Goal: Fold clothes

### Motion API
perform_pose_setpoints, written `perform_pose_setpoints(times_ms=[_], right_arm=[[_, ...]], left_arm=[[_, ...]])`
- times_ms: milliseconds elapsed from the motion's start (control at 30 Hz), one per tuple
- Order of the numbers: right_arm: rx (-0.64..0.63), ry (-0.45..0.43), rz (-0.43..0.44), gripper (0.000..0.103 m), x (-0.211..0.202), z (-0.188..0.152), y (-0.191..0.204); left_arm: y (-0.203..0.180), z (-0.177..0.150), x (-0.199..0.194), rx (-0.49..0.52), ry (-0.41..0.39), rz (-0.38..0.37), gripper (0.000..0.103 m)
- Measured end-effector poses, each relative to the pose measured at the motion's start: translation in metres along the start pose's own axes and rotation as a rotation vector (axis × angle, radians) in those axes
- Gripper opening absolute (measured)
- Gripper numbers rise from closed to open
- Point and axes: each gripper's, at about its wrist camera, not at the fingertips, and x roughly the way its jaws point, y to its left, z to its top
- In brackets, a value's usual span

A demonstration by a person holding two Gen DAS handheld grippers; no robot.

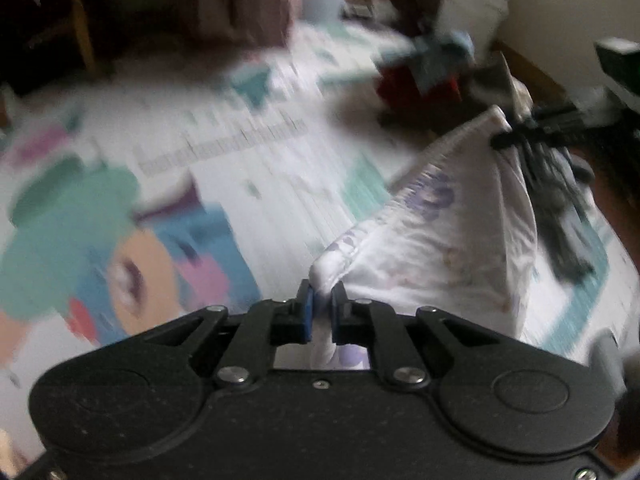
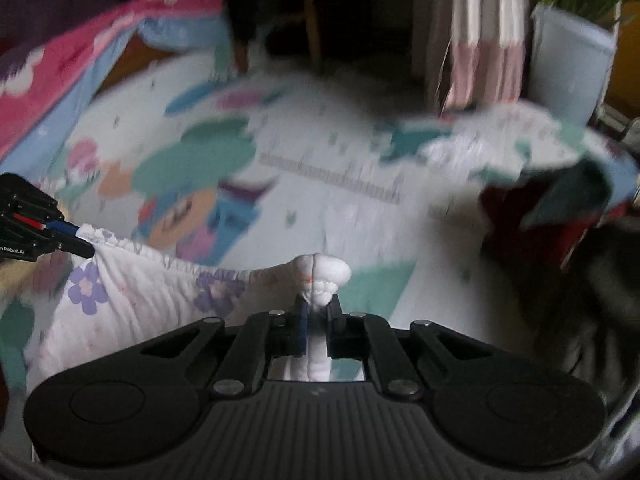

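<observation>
A white garment with purple flower prints (image 1: 432, 240) hangs stretched between both grippers above a cartoon-print play mat (image 1: 248, 152). My left gripper (image 1: 323, 294) is shut on one bunched end of its elastic waistband. My right gripper (image 2: 318, 306) is shut on the other bunched end (image 2: 322, 272). In the left wrist view the right gripper (image 1: 516, 138) shows at the far corner of the garment. In the right wrist view the left gripper (image 2: 68, 236) shows at the left, pinching the waistband, with the garment (image 2: 132, 292) sagging below. Both views are motion-blurred.
A red box with blue-grey clothes on it (image 1: 420, 80) sits at the mat's far right. A dark garment (image 1: 560, 216) lies right of the white one. A pink and blue mat edge (image 2: 60, 80) stands at the left. A white planter (image 2: 568, 64) and curtain (image 2: 484, 40) stand behind.
</observation>
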Motion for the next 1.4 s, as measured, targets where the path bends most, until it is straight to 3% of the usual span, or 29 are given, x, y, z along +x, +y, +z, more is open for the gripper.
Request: perform_pose_setpoints(times_ms=[133,267,333,400,500,600,800,900,1000,1133,1300,1333,1367,1400], right_arm=[[0.002,-0.149,-0.064,0.01,-0.026,0.042,-0.001],[-0.008,-0.288,-0.092,0.01,-0.056,0.068,-0.008],[-0.055,-0.328,-0.111,0.01,-0.065,0.07,-0.008],[-0.107,-0.348,-0.123,0.01,-0.071,0.067,-0.006],[-0.216,-0.269,-0.102,0.01,-0.059,0.036,0.007],[-0.345,-0.142,-0.032,0.01,-0.037,-0.013,0.026],[-0.707,0.15,0.14,0.01,0.004,-0.134,0.091],[-0.852,0.236,0.206,0.01,0.014,-0.175,0.114],[-0.919,0.288,0.253,0.01,0.015,-0.199,0.131],[-0.955,0.345,0.293,0.01,0.019,-0.213,0.138],[-0.987,0.442,0.345,0.014,0.023,-0.219,0.139],[-1.0,0.464,0.354,0.018,0.024,-0.219,0.14],[-1.012,0.486,0.361,0.02,0.025,-0.219,0.139],[-1.017,0.51,0.376,0.029,0.025,-0.218,0.139]], left_arm=[[0.009,0.043,-0.034,-0.027,-0.163,0.116,0.006],[0.001,0.076,-0.068,0.017,-0.319,0.158,0.006],[-0.006,0.082,-0.079,0.076,-0.358,0.156,0.006],[-0.016,0.075,-0.077,0.159,-0.348,0.152,0.006],[-0.033,0.043,-0.054,0.298,-0.251,0.128,0.006],[-0.051,-0.005,-0.028,0.434,-0.122,0.057,0.006],[-0.091,-0.102,0.009,0.731,0.115,-0.095,0.006],[-0.109,-0.139,0.021,0.834,0.198,-0.16,0.006],[-0.121,-0.17,0.028,0.941,0.259,-0.2,0.006],[-0.124,-0.186,0.036,0.989,0.313,-0.238,0.006],[-0.128,-0.205,0.029,0.969,0.366,-0.286,0.006],[-0.129,-0.207,0.03,0.958,0.378,-0.298,0.008],[-0.128,-0.206,0.029,0.939,0.395,-0.309,0.016],[-0.127,-0.205,0.027,0.919,0.411,-0.321,0.022]])
